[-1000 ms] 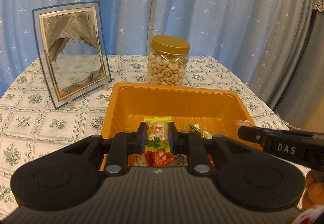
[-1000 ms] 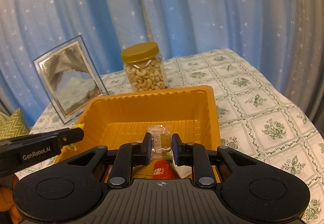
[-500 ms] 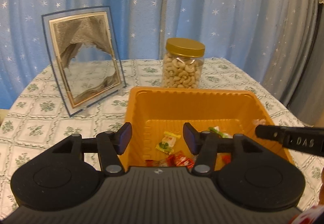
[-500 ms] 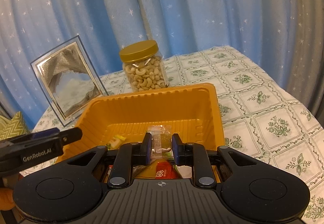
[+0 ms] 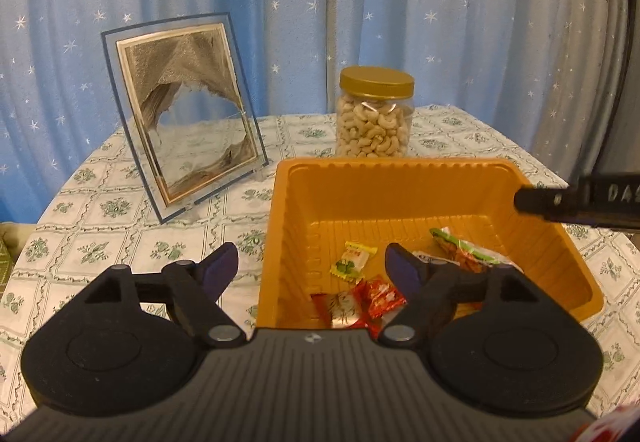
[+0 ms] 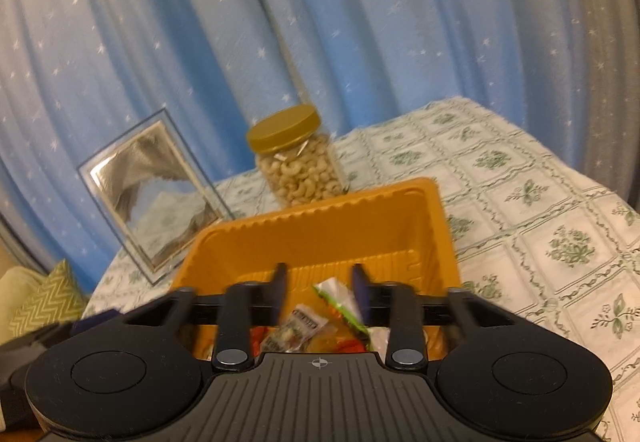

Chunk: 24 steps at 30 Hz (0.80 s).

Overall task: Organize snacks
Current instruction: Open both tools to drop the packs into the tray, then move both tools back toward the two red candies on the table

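Note:
An orange plastic tray [image 5: 384,186] stands on the table and holds several wrapped snacks. Among them are a yellow-green candy [image 5: 352,262], red packets [image 5: 380,296] and a green-striped packet [image 5: 460,248]. My left gripper [image 5: 310,266] is open and empty over the tray's near left rim. My right gripper [image 6: 318,292] is open over the tray [image 6: 320,218]. A clear-wrapped snack [image 6: 298,328] lies just below its jaws among the others. A finger of the right gripper [image 5: 580,200] shows at the right edge of the left wrist view.
A jar of cashews with a gold lid [image 5: 374,114] stands behind the tray. A framed sand picture [image 5: 184,110] leans at the back left. A floral tablecloth [image 5: 120,238] covers the round table, and blue starred curtains hang behind.
My left gripper let the yellow-green candy fall into the tray, opened wider and drew back to the left. My right gripper opened and dropped the clear-wrapped snack into the tray.

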Each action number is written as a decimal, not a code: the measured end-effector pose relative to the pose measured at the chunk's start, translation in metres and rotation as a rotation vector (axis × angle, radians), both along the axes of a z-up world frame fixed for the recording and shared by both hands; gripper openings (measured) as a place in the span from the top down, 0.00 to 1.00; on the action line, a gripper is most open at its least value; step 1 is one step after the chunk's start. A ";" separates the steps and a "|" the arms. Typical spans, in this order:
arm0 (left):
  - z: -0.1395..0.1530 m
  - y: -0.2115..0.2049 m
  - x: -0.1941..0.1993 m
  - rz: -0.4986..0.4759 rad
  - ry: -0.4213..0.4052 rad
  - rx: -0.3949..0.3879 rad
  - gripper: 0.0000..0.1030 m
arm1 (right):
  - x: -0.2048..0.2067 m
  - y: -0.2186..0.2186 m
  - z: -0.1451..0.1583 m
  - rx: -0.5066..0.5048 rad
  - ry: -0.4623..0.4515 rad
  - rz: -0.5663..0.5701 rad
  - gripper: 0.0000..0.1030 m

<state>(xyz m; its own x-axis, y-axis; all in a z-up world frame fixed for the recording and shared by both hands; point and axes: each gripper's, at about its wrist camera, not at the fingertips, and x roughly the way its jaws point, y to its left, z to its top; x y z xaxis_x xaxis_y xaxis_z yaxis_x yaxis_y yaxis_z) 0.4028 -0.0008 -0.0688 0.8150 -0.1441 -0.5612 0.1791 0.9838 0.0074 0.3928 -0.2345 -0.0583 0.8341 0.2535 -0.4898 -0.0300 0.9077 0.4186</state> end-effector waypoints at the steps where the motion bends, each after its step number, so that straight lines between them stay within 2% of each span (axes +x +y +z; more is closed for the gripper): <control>1: 0.000 0.001 -0.001 0.003 0.006 -0.005 0.23 | -0.002 -0.002 0.001 -0.002 -0.006 -0.010 0.53; 6: 0.007 0.001 -0.014 0.000 0.021 -0.025 0.16 | -0.012 -0.009 0.007 -0.021 -0.020 -0.053 0.52; 12: 0.017 0.002 -0.048 0.002 0.026 -0.060 0.08 | -0.039 -0.007 0.018 -0.085 -0.051 -0.061 0.50; 15: 0.023 0.001 -0.068 0.005 0.023 -0.057 0.07 | -0.059 -0.010 0.023 -0.082 -0.050 -0.067 0.47; 20: 0.032 0.000 -0.107 0.014 0.014 -0.078 0.06 | -0.097 -0.013 0.036 -0.093 -0.071 -0.082 0.34; 24: 0.039 0.000 -0.138 0.017 0.009 -0.097 0.06 | -0.132 -0.012 0.038 -0.114 -0.076 -0.075 0.30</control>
<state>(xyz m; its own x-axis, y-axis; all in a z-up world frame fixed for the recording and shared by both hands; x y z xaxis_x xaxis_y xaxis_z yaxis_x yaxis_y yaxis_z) 0.2644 -0.0008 -0.0295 0.8130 -0.1843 -0.5523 0.1619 0.9827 -0.0896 0.2613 -0.2468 -0.0202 0.8844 0.1353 -0.4466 0.0123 0.9500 0.3120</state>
